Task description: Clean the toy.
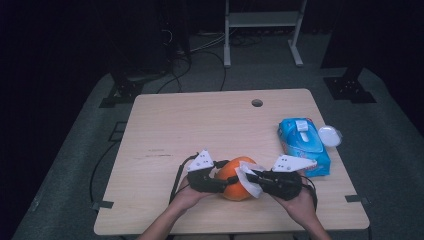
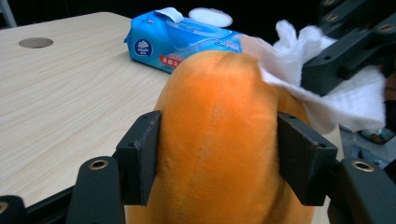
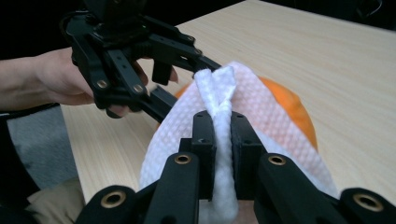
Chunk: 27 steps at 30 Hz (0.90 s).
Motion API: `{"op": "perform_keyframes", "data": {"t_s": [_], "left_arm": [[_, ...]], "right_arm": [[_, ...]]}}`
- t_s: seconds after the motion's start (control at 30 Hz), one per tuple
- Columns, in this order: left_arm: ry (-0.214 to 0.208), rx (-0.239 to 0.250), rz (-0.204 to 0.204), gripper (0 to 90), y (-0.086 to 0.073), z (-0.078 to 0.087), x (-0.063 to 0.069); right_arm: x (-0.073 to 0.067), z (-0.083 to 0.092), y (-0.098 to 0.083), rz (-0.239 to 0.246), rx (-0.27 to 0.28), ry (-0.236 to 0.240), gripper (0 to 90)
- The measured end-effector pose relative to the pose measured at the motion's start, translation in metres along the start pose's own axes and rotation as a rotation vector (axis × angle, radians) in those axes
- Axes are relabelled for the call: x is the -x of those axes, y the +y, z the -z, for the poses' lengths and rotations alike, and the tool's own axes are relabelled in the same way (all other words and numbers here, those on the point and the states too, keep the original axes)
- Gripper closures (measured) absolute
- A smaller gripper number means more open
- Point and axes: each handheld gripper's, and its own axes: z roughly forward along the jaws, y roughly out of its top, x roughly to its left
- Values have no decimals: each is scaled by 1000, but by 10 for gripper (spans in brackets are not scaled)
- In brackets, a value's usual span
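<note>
Wiping looks to be the step in hand: the right tool (image 3: 219, 140) is clamped tight on a bunched white wipe (image 3: 261, 116) and presses it against the top of an orange plush toy (image 2: 219, 140), which sits at the near middle of the desk (image 1: 200, 125). The left tool (image 2: 219, 158) grips the toy from the other side, its pads pressed into the soft flanks to steady it. Next, I judge, the wipe needs to be drawn across the plush surface while the left grip keeps the toy from rolling or squashing out. A blue pack of wet wipes (image 1: 303, 142) lies near the desk's right edge with a round white lid (image 1: 330, 135) just beside it. Pale wood, a cable hole (image 1: 257, 103) near the far edge, grey floor and dark surroundings with a metal stand (image 1: 262, 30) behind.
</note>
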Motion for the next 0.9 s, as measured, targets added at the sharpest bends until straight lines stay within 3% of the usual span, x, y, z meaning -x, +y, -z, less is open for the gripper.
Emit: {"op": "perform_keyframes", "data": {"t_s": [0.17, 0.3, 0.4, 0.43, 0.57, 0.6, 0.73, 0.83, 0.9], "left_arm": [[-10, 6, 5, 355, -2, 2, -3], [-40, 0, -48, 351, -1, -5, 9], [-61, 0, -49, 322, -1, -5, 10], [-75, 5, -46, 295, -2, -5, 8], [-65, -14, -2, 110, -1, -6, 2], [-77, -16, 5, 105, -2, -7, 1], [-104, -39, -34, 167, -5, -9, 4], [-158, -47, -76, 171, -6, -8, 6], [-143, -57, -82, 169, -8, -9, 5]], "right_arm": [[15, 6, -7, -63, -1, -38, 816], [5, 8, 3, -35, 48, -36, 815], [3, 6, 4, -15, 42, -53, 816], [5, 5, 2, -24, 35, -51, 817], [10, 5, -3, -37, 17, -45, 820], [9, 6, -3, -33, 13, -46, 819], [11, 6, -3, -25, 5, -51, 819], [21, 10, -7, -57, 2, -86, 818], [29, 12, -11, -81, -2, -100, 818]]}}
